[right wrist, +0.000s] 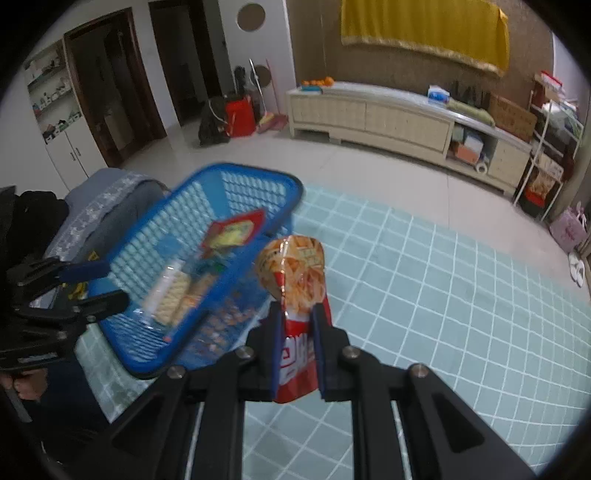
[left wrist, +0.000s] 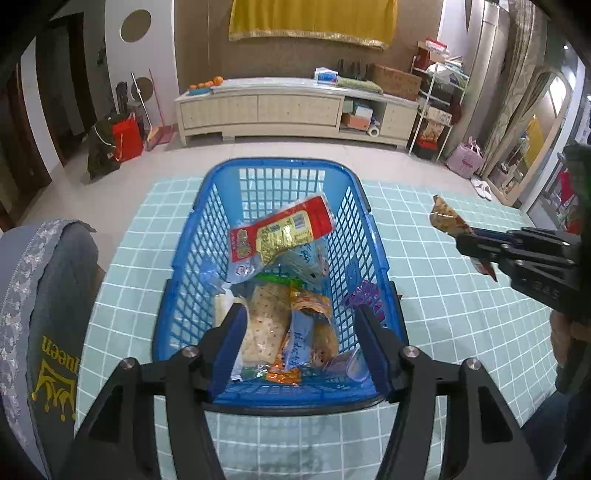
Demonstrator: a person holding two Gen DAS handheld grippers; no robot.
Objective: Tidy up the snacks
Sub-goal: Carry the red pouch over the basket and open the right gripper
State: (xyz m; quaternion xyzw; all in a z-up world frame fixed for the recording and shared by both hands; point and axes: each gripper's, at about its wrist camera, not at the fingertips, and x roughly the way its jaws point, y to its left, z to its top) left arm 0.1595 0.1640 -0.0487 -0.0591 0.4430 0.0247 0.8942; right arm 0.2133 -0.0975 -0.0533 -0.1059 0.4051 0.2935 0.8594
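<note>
While right gripper (right wrist: 297,325) clamps snack bag (right wrist: 295,273), clear of basket (right wrist: 236,173) rim

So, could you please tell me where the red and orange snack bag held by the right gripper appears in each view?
Left wrist view: the snack bag is at the right, beside the blue basket, clamped in the right gripper.
Right wrist view: lower centre, between the fingers.
Shared landmark: the blue basket on the checked mat.

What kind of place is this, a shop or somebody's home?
Most likely a home living room. A long cream low cabinet stands by the wall under a yellow hanging cloth, slippers lie on the pale floor, and the blue plastic basket sits on a teal checked tablecloth.
</note>
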